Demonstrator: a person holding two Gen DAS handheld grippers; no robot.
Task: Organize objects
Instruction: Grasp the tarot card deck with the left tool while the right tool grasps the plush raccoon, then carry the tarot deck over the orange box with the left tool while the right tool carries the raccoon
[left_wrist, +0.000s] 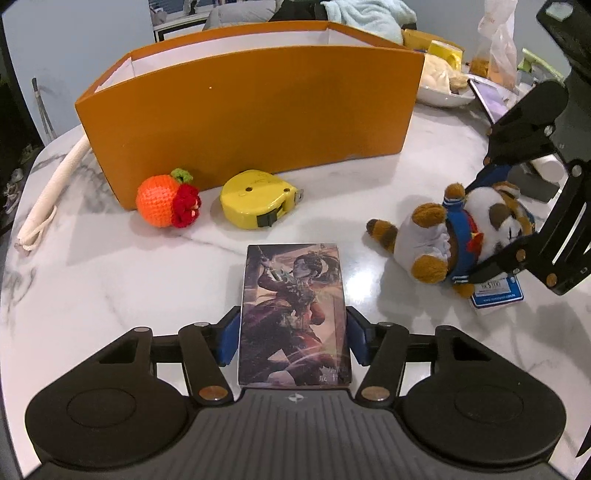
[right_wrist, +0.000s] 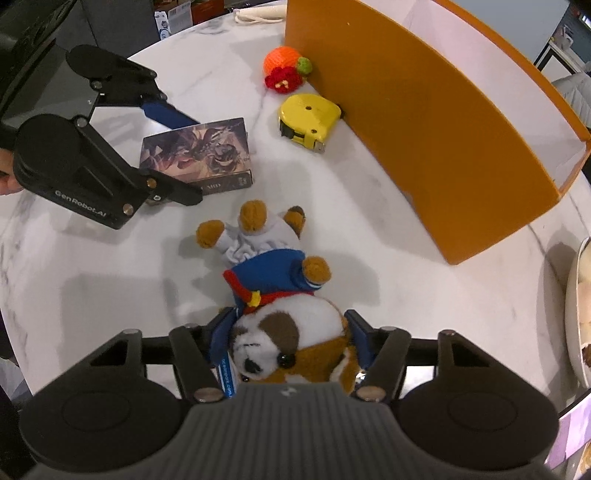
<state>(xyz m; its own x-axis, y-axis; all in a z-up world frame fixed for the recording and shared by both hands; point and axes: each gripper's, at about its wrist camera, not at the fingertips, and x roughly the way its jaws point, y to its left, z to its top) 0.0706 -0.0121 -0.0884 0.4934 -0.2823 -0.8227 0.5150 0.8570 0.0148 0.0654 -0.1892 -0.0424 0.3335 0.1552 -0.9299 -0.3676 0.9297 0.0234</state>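
A flat card box (left_wrist: 291, 314) with a warrior picture on its lid lies on the white marble table (left_wrist: 110, 288). My left gripper (left_wrist: 293, 332) is shut on it, with a blue pad against each long side. In the right wrist view the same card box (right_wrist: 199, 151) sits between the left gripper's fingers (right_wrist: 173, 114). A brown and white plush toy (right_wrist: 269, 266) in a blue jacket lies on its back. My right gripper (right_wrist: 290, 332) is shut on its head, which fills the gap between the pads. The left wrist view shows the plush toy (left_wrist: 436, 240) at the right.
A tall orange box (left_wrist: 251, 110) with an open top stands at the back. A yellow tape measure (left_wrist: 255, 199) and a crocheted orange (left_wrist: 162, 203) lie against its front wall. A rolled white cloth bag (left_wrist: 55, 184) lies far left. A white bowl (left_wrist: 443, 96) stands back right.
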